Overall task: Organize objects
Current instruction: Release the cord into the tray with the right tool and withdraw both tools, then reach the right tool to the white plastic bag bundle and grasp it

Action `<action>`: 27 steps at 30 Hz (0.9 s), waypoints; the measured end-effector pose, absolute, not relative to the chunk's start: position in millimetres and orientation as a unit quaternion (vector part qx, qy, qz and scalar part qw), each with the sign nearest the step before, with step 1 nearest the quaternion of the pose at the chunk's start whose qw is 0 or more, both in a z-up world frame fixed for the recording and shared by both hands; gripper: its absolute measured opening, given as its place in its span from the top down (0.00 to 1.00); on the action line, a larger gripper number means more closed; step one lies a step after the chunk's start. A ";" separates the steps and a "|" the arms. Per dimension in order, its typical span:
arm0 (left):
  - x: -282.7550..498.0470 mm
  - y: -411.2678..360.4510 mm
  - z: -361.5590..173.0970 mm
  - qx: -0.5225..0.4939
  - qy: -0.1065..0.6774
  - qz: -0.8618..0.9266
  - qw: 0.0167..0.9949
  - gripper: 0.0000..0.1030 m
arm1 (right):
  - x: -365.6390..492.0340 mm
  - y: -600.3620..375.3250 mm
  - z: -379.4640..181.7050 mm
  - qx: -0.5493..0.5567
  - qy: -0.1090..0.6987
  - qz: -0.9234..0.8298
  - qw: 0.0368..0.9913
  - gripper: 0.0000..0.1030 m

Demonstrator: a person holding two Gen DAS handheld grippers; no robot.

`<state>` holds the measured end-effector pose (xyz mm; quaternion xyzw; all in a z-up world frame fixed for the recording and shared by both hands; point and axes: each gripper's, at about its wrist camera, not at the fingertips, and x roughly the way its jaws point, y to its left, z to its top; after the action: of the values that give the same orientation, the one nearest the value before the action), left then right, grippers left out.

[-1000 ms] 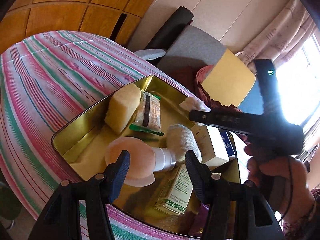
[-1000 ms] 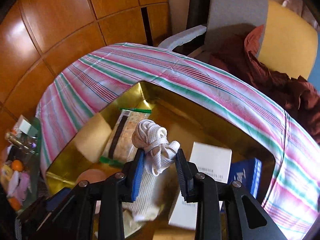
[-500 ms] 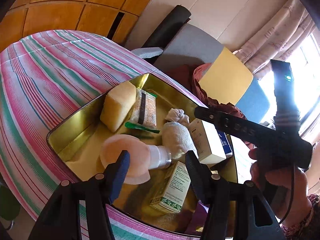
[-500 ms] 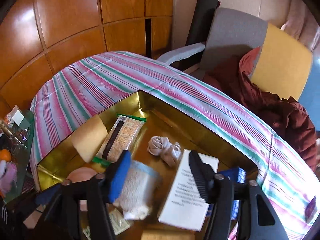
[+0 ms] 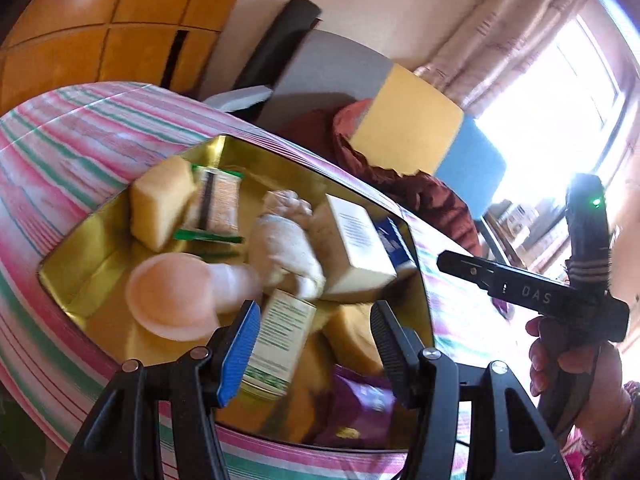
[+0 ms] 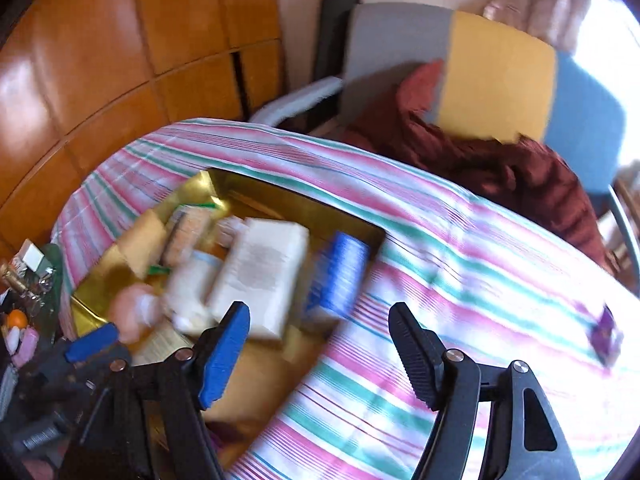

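Note:
A gold tin tray [image 5: 64, 264] sits on the striped tablecloth [image 6: 400, 208]. It holds a yellow sponge [image 5: 160, 204], a snack packet [image 5: 218, 200], a knotted white cloth [image 5: 286, 202], a rolled white towel [image 5: 284, 248], a white box [image 5: 356, 240], a blue box [image 6: 336, 276], a peach bottle [image 5: 172, 292], a green-and-white carton [image 5: 280, 340] and a purple packet [image 5: 360, 404]. My left gripper [image 5: 314, 310] hovers open above the tray's near end, over the carton without touching it. My right gripper [image 6: 319, 312] is over the tray's right edge, jaws opening and empty.
A small purple packet [image 6: 606, 334] lies on the cloth at the right. Behind the table stands a grey, yellow and blue chair [image 6: 500, 72] with a dark red garment [image 6: 500, 168]. A cluttered shelf [image 6: 24, 304] is at the left. A hand [image 5: 572, 356] holds the other gripper.
The right gripper opened and let go of the knotted white cloth, which now lies in the tray. It then drew back to the right. The left gripper shifted a little, still open.

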<state>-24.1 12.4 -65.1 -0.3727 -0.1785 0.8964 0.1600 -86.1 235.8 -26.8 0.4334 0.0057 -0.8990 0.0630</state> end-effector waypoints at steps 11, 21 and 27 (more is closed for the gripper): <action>11.2 72.9 -55.7 -0.376 -0.111 0.886 0.248 0.44 | -40.6 355.9 -58.0 0.485 -0.061 -0.872 -0.036 0.29; 31.2 133.3 -53.0 -0.394 -0.042 0.859 0.324 0.44 | -2.0 485.8 -78.3 0.491 -0.176 -0.844 -0.126 0.29; 37.0 162.7 -58.4 -0.408 -0.015 0.845 0.344 0.44 | 7.9 548.1 -81.4 0.471 -0.209 -0.838 -0.179 0.29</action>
<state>37.0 162.7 -58.4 -0.4084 -0.0155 0.8453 0.3441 7.9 548.1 -81.4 0.4706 -0.2094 -0.8381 -0.1795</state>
